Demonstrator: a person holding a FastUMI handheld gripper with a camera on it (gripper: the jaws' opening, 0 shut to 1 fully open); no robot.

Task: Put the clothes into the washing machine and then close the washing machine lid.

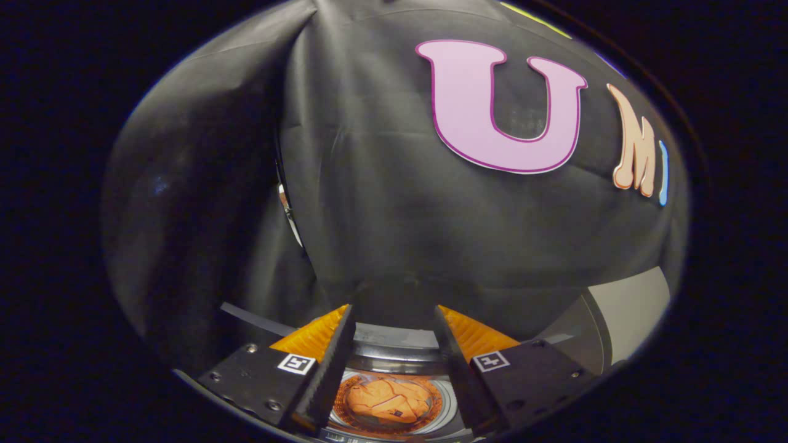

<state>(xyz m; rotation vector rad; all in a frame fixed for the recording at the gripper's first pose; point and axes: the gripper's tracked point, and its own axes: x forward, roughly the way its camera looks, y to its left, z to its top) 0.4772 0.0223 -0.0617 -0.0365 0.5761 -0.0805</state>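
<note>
While the gripper point(394, 320) hangs over the machine with its fingers spread fairly wide and nothing between them, most of what lies ahead is black booth cloth. At the left of the frame that cloth falls in a dark fold, with a thin bright strip of metal point(288, 212) showing at its edge. Lower centre, between and below the two fingers, sits the round opening of the washing machine drum point(446, 403), ringed in pale grey, and inside it lies the clothes point(385, 400), an orange crumpled bundle with visible creases and a small dark tag. It appears to rest fully inside the drum, so the loading step looks done. Soft and light, such fabric would sag and drape if lifted; were it to need tucking, a pinch on a raised fold near the middle would hold better than a loose hem. At the lower right of the frame a grey curved panel point(622, 314) rises beside the drum; it is probably the lid, stiff and hinged, best taken by its free edge and swung down, though its hinge cannot be made out.
</note>
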